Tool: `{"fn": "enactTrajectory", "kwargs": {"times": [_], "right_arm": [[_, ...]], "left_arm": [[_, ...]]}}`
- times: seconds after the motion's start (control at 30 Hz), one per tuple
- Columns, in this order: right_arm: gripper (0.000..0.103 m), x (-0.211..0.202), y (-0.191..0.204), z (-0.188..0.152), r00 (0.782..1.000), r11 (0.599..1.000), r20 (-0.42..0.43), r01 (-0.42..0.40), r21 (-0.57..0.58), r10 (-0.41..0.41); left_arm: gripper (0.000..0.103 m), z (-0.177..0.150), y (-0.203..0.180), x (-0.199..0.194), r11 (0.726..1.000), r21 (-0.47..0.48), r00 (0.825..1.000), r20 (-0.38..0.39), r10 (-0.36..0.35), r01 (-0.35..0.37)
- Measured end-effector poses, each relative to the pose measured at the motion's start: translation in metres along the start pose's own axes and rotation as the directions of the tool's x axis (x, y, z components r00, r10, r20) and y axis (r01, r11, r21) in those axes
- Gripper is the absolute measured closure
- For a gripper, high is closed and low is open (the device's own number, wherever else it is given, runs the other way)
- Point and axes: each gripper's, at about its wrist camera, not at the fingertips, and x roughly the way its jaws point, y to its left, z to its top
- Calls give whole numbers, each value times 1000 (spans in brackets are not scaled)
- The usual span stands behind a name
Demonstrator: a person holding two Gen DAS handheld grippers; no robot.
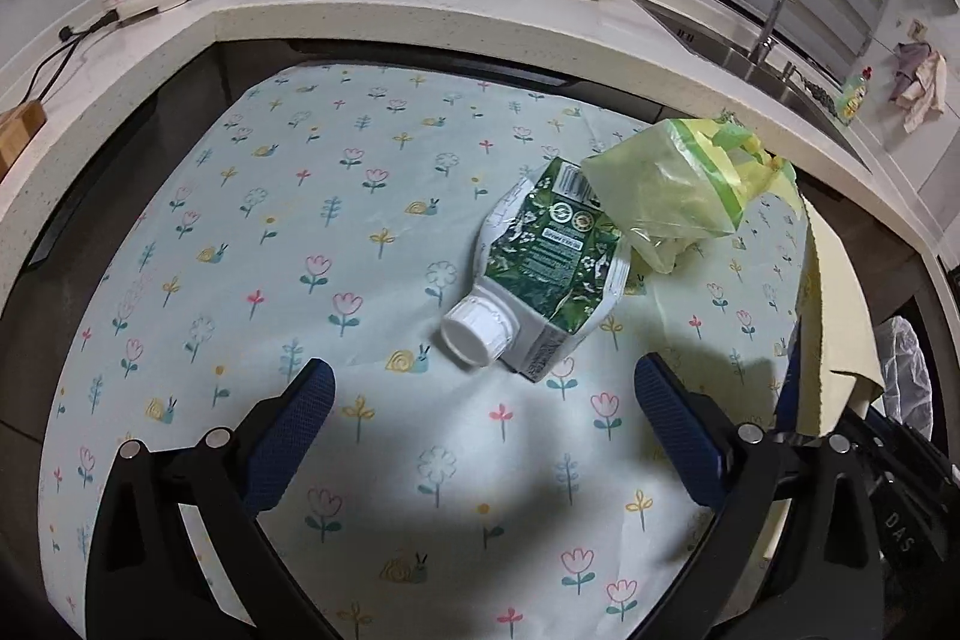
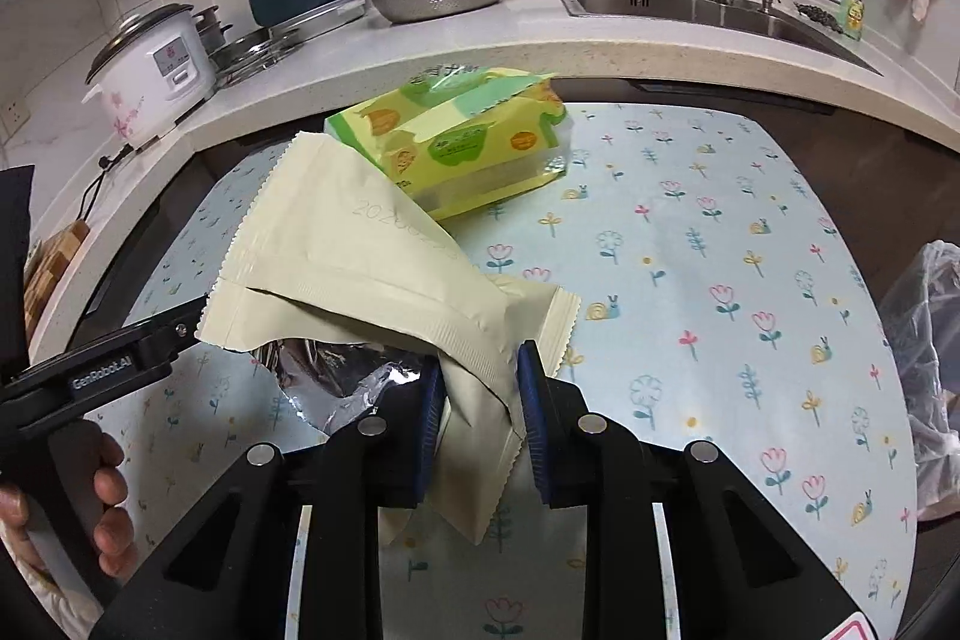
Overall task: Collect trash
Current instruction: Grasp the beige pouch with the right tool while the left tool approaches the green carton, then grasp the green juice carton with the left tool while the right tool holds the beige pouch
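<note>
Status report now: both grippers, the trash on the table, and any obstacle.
Right gripper shut on cream wrapper. Left gripper open, empty, above flowered table. Crushed green carton and yellow-green bag lie ahead. Nothing blocks the carton.

Home kitchen: sink (image 2: 690,7), rice cooker (image 2: 150,70).

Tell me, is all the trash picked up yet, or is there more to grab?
Not yet. Nothing looks clearly put away so far. The right gripper is pinching the cream foil pouch. The left gripper is open and empty above the flowery tablecloth. Still lying there are the squashed green carton and the yellow-green wrapper. A clear plastic bag waits at the table's edge, maybe for trash.
</note>
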Motion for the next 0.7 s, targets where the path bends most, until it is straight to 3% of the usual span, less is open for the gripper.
{"fn": "enactTrajectory", "kwargs": {"times": [0.13, 0.4, 0.57, 0.7], "right_arm": [[79, 1, -9, -1, 1000, 1000, -10, 10, 13, -9], [79, 14, -20, -3, 1000, 998, -30, 1, 59, 1], [79, 15, -23, -2, 999, 997, -29, -10, 79, 13], [79, 9, -24, -2, 1000, 996, -19, -18, 83, 20]], "left_arm": [[7, 9, -10, 20, 996, 82, 1000, 9, 17, -18], [8, 16, -16, 50, 992, 128, 1000, -6, 4, -3], [34, 12, -27, 56, 989, 145, 999, -33, -11, 16], [41, 7, -32, 49, 991, 134, 999, -37, -24, 29]]}}
